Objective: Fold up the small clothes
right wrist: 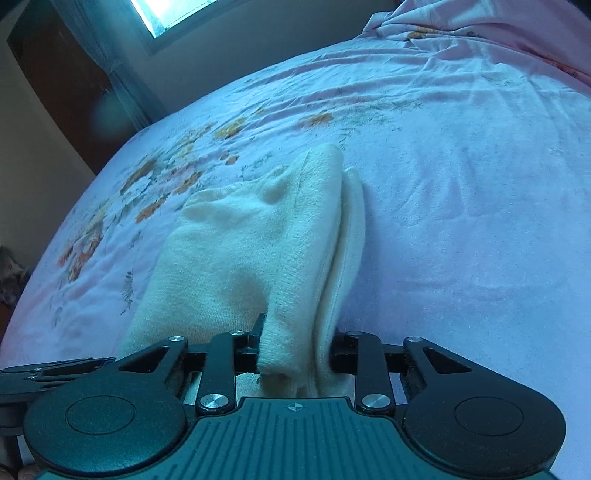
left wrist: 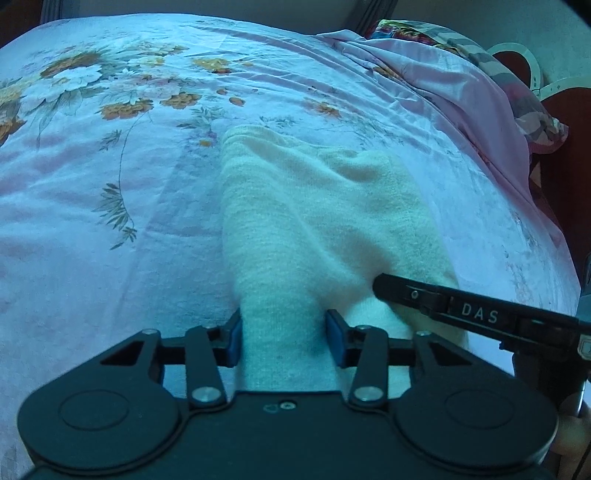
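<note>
A small cream knit garment (left wrist: 314, 221) lies on a pink floral bedsheet (left wrist: 110, 166). My left gripper (left wrist: 284, 336) holds its near edge between its blue pads (left wrist: 334, 332). The right gripper's finger (left wrist: 461, 306) reaches in from the right and touches the same cloth. In the right wrist view the garment (right wrist: 258, 240) is folded in layers, and my right gripper (right wrist: 295, 347) is shut on its bunched near edge, lifting it slightly. The left gripper's black frame (right wrist: 44, 373) shows at the lower left.
The sheet (right wrist: 461, 184) covers the whole bed. A rumpled pink sheet and a patterned pillow (left wrist: 480, 62) lie at the far right. A dark wooden headboard (left wrist: 554, 110) stands beyond. A window (right wrist: 177, 14) and dark furniture (right wrist: 55, 74) are past the bed's far edge.
</note>
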`<act>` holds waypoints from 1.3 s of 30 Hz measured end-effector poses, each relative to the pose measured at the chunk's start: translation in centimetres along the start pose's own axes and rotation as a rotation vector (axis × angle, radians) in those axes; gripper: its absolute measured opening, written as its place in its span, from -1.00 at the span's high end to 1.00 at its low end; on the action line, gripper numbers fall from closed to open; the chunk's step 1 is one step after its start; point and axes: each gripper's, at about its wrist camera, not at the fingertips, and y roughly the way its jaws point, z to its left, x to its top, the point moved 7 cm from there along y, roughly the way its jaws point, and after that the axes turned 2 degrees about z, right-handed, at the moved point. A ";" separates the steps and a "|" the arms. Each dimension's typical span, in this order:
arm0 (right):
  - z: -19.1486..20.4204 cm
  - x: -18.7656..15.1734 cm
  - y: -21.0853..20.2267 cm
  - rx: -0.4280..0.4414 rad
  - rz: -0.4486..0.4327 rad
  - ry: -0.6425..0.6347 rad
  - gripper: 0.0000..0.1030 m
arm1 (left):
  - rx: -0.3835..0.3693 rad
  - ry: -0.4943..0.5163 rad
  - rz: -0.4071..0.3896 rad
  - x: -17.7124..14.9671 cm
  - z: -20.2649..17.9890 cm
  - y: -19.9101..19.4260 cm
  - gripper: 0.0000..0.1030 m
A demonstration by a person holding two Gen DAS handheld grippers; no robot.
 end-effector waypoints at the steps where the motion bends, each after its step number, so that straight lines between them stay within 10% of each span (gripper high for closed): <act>1: 0.2 0.0 -0.2 -0.002 -0.006 -0.002 0.49 | 0.002 0.002 0.000 0.0 0.0 -0.1 0.23; 10: -2.7 -0.4 -0.3 -0.030 0.013 0.019 -0.25 | -0.018 0.003 0.022 -0.1 0.3 0.6 0.10; 14: -1.7 -0.5 0.2 0.106 0.054 0.083 0.47 | -0.014 -0.006 0.021 -0.1 0.4 0.7 0.13; 28: 3.1 0.7 -3.7 0.159 -0.076 0.033 0.53 | -0.012 0.000 -0.091 0.8 -0.2 -4.0 0.45; 39: 14.0 2.5 -6.8 0.276 -0.128 -0.082 0.53 | 0.035 -0.015 -0.203 2.6 4.6 -13.6 0.45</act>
